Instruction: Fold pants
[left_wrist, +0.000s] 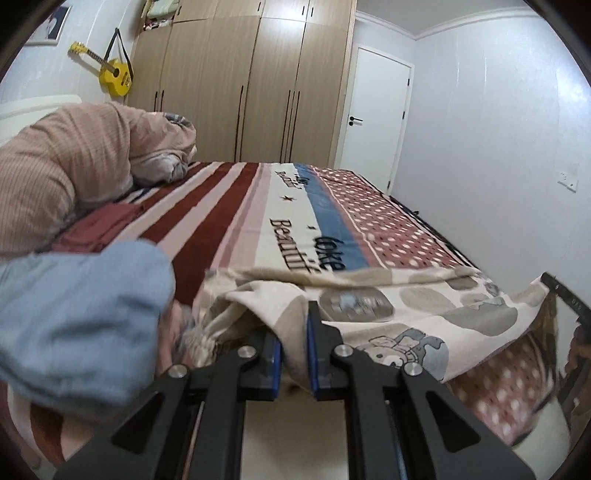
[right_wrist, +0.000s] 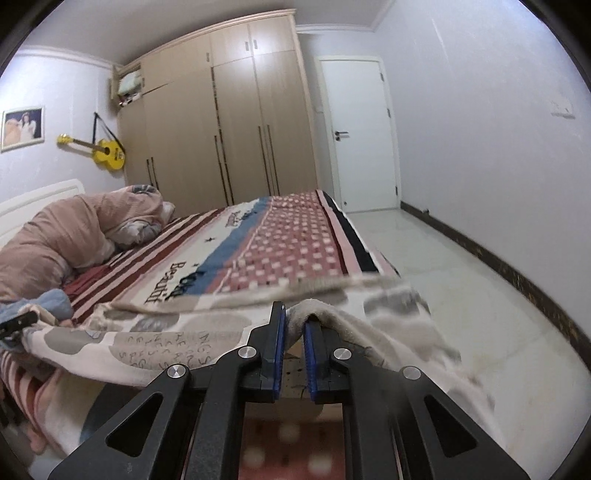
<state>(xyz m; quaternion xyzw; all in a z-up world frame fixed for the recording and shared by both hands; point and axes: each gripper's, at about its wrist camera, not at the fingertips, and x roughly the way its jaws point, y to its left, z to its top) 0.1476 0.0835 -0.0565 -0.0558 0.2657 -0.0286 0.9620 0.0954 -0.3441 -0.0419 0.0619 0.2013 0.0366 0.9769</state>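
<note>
The pants (left_wrist: 399, 314) are cream cloth with grey ovals and a cartoon bear print. They hang stretched between both grippers above the near edge of the bed. My left gripper (left_wrist: 294, 328) is shut on a fold of the cloth at its left end. My right gripper (right_wrist: 294, 325) is shut on the cloth's other end, which drapes over its right finger; the pants show there too (right_wrist: 177, 339). The right gripper's tip also shows at the right edge of the left wrist view (left_wrist: 565, 295), and the left one at the left edge of the right wrist view (right_wrist: 18, 323).
The bed (left_wrist: 229, 221) has a striped and dotted cover. A pink quilt (left_wrist: 66, 166) is heaped at the left, with a blue garment (left_wrist: 81, 306) and a folded red cloth (left_wrist: 99, 225) near it. Wardrobe (right_wrist: 221, 129), door (right_wrist: 362, 136) and tiled floor (right_wrist: 461, 295) lie beyond.
</note>
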